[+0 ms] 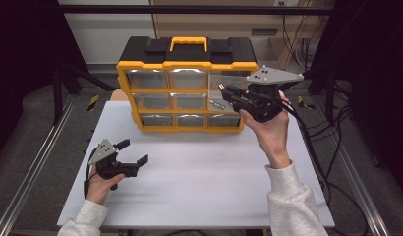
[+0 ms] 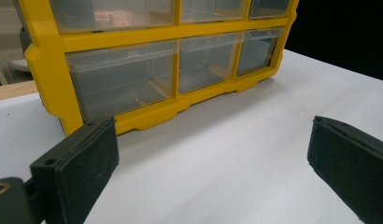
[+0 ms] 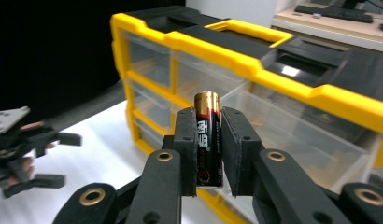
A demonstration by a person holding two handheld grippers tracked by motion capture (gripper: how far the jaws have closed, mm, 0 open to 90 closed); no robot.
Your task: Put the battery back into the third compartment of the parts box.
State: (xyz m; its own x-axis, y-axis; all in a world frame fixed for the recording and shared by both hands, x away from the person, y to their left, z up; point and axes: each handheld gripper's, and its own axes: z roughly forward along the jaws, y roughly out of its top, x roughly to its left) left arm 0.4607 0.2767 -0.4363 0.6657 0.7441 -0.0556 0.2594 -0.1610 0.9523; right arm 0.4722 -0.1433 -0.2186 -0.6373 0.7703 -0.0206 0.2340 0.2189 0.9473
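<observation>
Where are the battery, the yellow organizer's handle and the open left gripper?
battery (image 3: 208, 140): right gripper view, on its black label.
handle (image 1: 188, 41): high view, on its yellow top bar.
left gripper (image 1: 134, 151): high view, midway between its open fingertips.

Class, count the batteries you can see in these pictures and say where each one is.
2. One battery is clamped upright in the right gripper. A second battery lies in the organizer's pulled-out right middle drawer. Others may be hidden in the closed drawers.

Battery (image 3: 208, 138) before organizer (image 3: 292, 60) on table (image 1: 199, 182)
</observation>
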